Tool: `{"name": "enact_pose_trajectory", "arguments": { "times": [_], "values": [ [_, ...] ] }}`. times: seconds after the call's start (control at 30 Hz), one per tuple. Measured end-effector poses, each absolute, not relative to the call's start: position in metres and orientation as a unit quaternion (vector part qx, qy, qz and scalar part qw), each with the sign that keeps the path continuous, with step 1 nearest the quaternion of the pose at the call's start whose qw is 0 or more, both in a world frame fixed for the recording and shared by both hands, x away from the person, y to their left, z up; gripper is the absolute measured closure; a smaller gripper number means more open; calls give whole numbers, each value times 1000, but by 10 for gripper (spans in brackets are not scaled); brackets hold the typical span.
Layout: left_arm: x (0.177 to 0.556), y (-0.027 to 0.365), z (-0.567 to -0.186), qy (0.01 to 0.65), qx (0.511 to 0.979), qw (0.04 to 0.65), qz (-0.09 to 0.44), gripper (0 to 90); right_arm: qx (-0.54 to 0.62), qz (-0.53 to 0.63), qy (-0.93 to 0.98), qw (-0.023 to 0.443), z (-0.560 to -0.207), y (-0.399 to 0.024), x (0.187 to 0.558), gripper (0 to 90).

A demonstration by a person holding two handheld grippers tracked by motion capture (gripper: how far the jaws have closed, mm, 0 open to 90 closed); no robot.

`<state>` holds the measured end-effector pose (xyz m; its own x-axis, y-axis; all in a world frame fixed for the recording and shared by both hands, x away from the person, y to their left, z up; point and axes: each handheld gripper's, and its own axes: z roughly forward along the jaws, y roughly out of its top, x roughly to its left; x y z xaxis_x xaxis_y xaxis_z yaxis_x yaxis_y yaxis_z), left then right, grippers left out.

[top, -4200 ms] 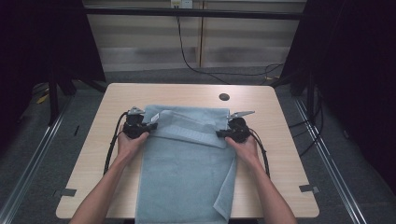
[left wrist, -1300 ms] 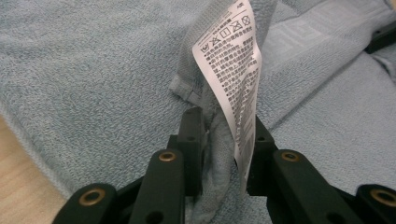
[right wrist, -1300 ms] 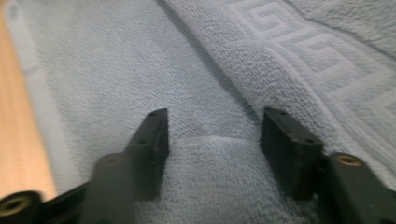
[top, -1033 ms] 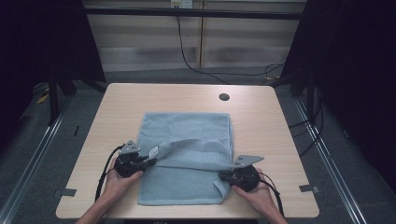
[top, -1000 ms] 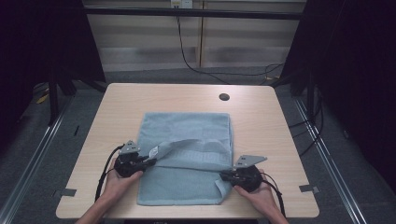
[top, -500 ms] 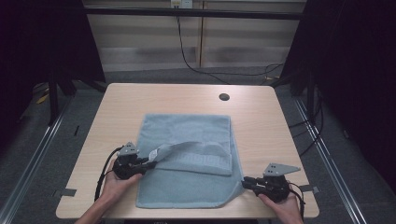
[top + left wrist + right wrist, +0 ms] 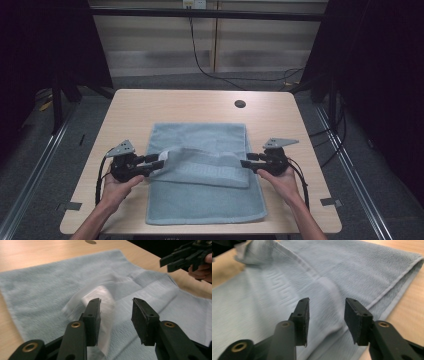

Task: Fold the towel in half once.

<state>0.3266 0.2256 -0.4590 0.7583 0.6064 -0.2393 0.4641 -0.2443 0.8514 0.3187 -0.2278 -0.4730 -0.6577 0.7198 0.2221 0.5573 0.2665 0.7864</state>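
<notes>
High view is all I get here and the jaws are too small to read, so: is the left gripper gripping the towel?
Observer: No. The left gripper has just been opening; a loose, blurred towel fold lies between its jaws, unpressed.
Operator: And the right one?
Observer: The right gripper has been opening too, with only flat towel beyond its jaws.
Operator: Any pattern on the cloth?
Observer: A woven key-pattern band runs across it.

Each black claw [image 7: 156,162] carries brass-ringed pivots, a grey three-cornered top plate and a trailing black cable.
</notes>
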Motion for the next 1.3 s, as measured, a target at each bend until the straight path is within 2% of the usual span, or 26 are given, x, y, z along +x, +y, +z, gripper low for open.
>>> {"name": "enact_pose_trajectory", "arguments": {
  "times": [0.17, 0.2, 0.23, 0.27, 0.3, 0.33, 0.37, 0.43, 0.5, 0.53, 0.57, 0.87, 0.93, 1.07, 1.13, 1.3],
  "values": [
    [345, 230, -473, 379, 785, 483, 82, 484, 416, 433, 797, 71, -485, -217, 341, 510],
    [350, 231, -478, 387, 787, 474, 83, 479, 417, 428, 799, 67, -488, -215, 344, 541],
    [355, 232, -483, 396, 788, 464, 86, 452, 415, 428, 801, 54, -493, -212, 346, 682],
    [363, 232, -491, 403, 787, 463, 65, 447, 413, 427, 802, 53, -494, -210, 345, 737],
    [363, 232, -491, 403, 787, 463, 65, 448, 413, 427, 802, 53, -494, -210, 345, 737],
    [366, 232, -493, 405, 787, 461, 58, 448, 409, 429, 804, 57, -494, -210, 344, 796],
    [366, 230, -495, 401, 787, 466, 49, 503, 404, 434, 803, 54, -493, -210, 342, 829],
    [364, 228, -494, 382, 797, 467, 37, 786, 394, 452, 798, 62, -481, -212, 338, 858],
    [357, 225, -486, 370, 795, 478, 43, 826, 389, 469, 790, 69, -469, -215, 334, 860],
    [352, 223, -481, 368, 791, 487, 51, 826, 389, 469, 790, 69, -469, -215, 334, 860],
    [342, 223, -467, 352, 782, 512, 56, 828, 378, 483, 785, 82, -455, -217, 328, 860],
    [297, 221, -426, 294, 768, 564, 77, 819, 344, 537, 758, 140, -397, -239, 285, 855],
    [284, 217, -427, 277, 774, 563, 80, 814, 342, 539, 756, 143, -395, -243, 280, 851],
    [261, 210, -444, 242, 802, 546, 31, 772, 334, 524, 771, 140, -404, -251, 256, 822],
    [247, 209, -459, 234, 813, 534, 2, 758, 341, 519, 776, 112, -424, -257, 235, 814],
    [232, 211, -469, 223, 823, 522, -21, 701, 351, 512, 779, 92, -442, -266, 206, 775]
  ]
}}
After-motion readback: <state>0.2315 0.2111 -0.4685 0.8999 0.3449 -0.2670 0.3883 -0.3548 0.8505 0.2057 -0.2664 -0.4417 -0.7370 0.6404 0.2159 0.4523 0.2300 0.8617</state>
